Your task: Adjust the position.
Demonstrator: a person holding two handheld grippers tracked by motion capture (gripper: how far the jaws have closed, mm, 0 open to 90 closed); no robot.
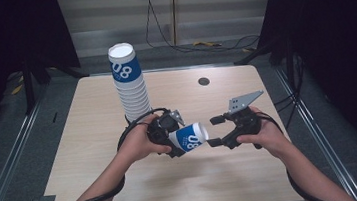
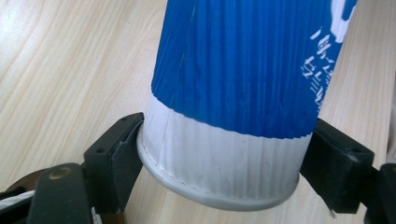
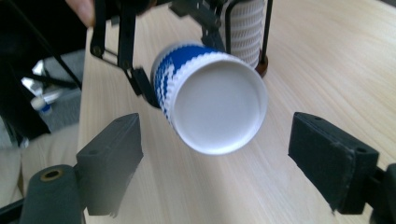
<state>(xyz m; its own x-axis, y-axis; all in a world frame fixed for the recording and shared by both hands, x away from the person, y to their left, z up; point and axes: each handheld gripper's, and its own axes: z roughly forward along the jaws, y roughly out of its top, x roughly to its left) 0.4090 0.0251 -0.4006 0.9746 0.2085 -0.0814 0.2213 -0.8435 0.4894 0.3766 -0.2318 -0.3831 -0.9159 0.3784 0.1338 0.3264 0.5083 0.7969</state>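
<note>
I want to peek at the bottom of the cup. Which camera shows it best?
The right gripper view: the cup turns its white base straight toward it. The left gripper view shows its rim end, clamped; the high view shows its side.

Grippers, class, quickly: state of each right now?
Left gripper: shut on the blue-and-white ribbed paper cup.
Right gripper: open, holding nothing, jaws either side of that cup's base.

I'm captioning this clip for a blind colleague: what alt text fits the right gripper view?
A blue-and-white paper cup lies sideways in the air, its closed white bottom facing the camera, held at its far end by the left gripper. The right gripper has its black jaws open on either side, not touching it, above a light wooden table.
</note>
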